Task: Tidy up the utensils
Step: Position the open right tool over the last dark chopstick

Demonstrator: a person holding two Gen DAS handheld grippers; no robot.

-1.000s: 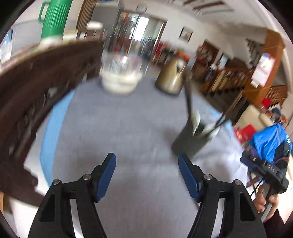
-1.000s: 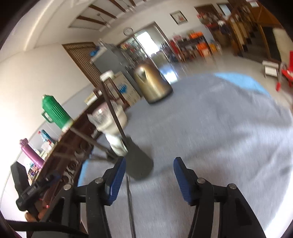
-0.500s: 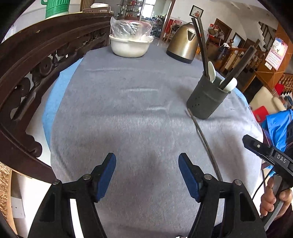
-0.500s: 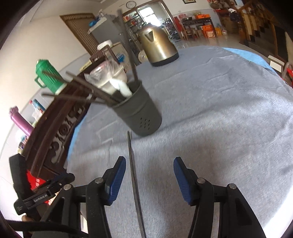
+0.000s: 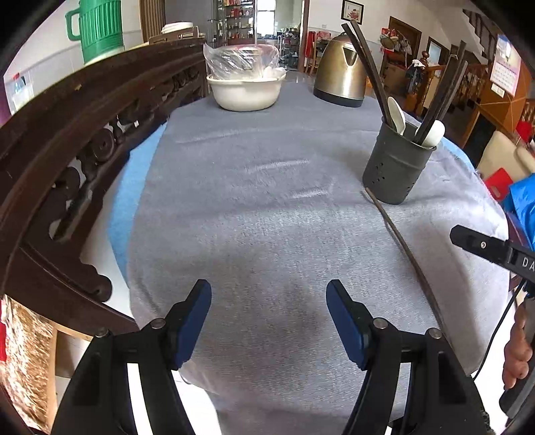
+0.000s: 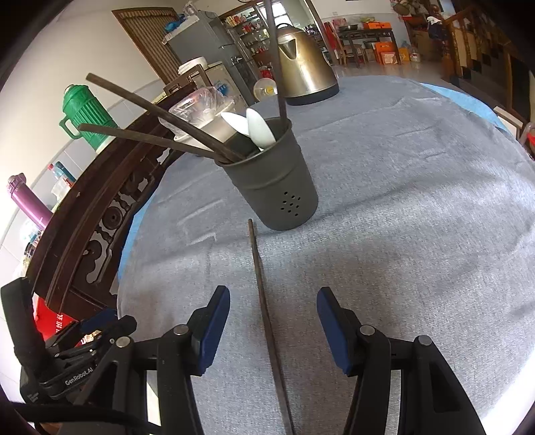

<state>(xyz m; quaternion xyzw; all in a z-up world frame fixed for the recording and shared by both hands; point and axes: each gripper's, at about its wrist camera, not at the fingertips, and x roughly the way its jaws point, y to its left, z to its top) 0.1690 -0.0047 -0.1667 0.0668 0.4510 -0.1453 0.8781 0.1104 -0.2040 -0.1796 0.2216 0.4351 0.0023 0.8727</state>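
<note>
A single dark chopstick [image 6: 264, 301] lies flat on the grey cloth [image 6: 418, 207] that covers the table. In the right wrist view it runs straight between the two blue pads of the right gripper [image 6: 273, 321], a little nearer to the left pad, and it touches neither of them. The jaws of this gripper stand apart and hold nothing. The far end of the chopstick stops just beside the foot of the dark grey utensil holder [image 6: 277, 187], which stands upright ahead of the jaws. Inside the holder there are more dark chopsticks [image 6: 160, 120], leaning out to the left, and two white spoons [image 6: 257, 128].

The left gripper [image 5: 269, 321] is also released, and only bare cloth is between its pads. From it, the chopstick [image 5: 404, 254] lies to the right of the jaws and the holder [image 5: 396, 167] is ahead and to the right.

Farther ahead stand a brass-coloured kettle [image 5: 341, 77] and a white bowl [image 5: 245, 90] with a plastic bag in it. A carved dark wooden chair back [image 5: 67, 144] is on the left, with a green thermos [image 5: 97, 30] behind it.

On the left gripper's body, seen from the right wrist, the words "GenRobot.AI" [image 6: 78, 374] can be read. On the right gripper's body the letters "DA" [image 5: 526, 262] are visible at the picture's edge.
</note>
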